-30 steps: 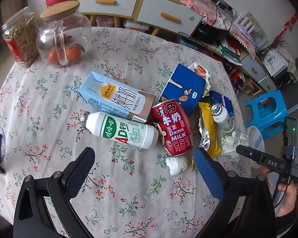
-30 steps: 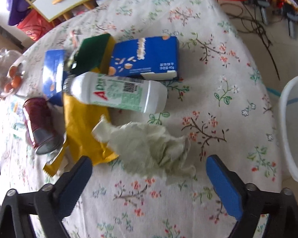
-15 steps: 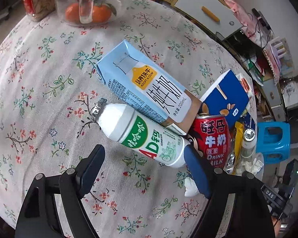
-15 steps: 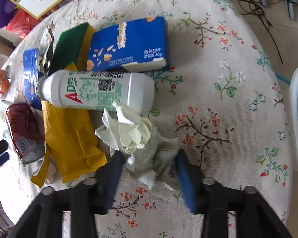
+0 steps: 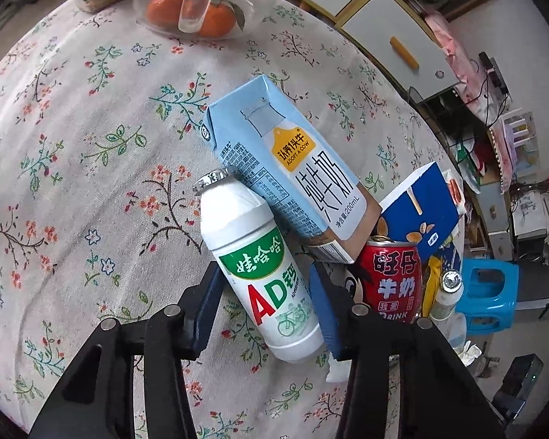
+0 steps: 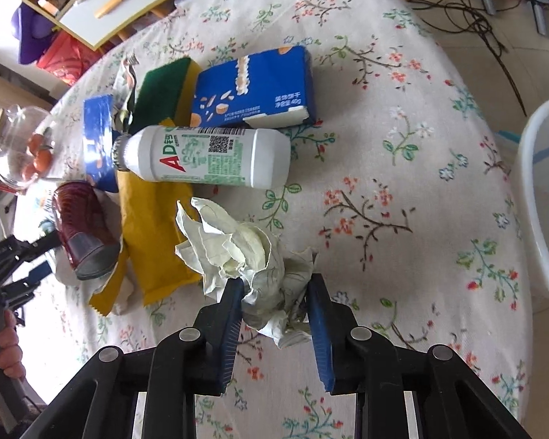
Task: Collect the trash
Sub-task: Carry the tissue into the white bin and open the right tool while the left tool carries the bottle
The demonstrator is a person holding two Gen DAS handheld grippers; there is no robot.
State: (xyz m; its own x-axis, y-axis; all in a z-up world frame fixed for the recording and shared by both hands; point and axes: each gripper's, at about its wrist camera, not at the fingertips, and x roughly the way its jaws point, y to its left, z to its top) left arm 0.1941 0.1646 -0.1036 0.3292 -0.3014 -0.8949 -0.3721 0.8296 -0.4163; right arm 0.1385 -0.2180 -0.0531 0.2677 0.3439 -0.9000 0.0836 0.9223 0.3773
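Trash on the table: we see it gathered on the floral tablecloth (image 5: 91, 153), one piece in each tool's jaws.

Left wrist view, AD bottle: the white AD milk bottle (image 5: 260, 270) lies on its side, long axis running from its foil cap at upper left down to its base at lower right, nearest us.

Left wrist view, grip: the left gripper (image 5: 265, 301) has just been closing, and its blue pads press both sides of the bottle's lower body.

Left wrist view, neighbours: we find the light blue milk carton (image 5: 292, 172) touching the bottle's neck, with the red milk can (image 5: 393, 278) just beside the right pad and a dark blue box (image 5: 421, 205) behind it.

Right wrist view, tissue: the crumpled tissue (image 6: 238, 252) sits near the table's edge, its loose end pointing up-left.

Right wrist view, grip: the right gripper (image 6: 274, 294) has just been closing and pinches the tissue's lower bunch.

Right wrist view only: we make out a second AD bottle (image 6: 208, 157) lying crosswise with its cap to the left, a yellow wrapper (image 6: 153, 234), a green scouring pad (image 6: 161, 91), a blue biscuit box (image 6: 256, 87) and a white basin (image 6: 541, 201) beyond the table's edge.

Left wrist view only: a glass jar of oranges (image 5: 197, 3).
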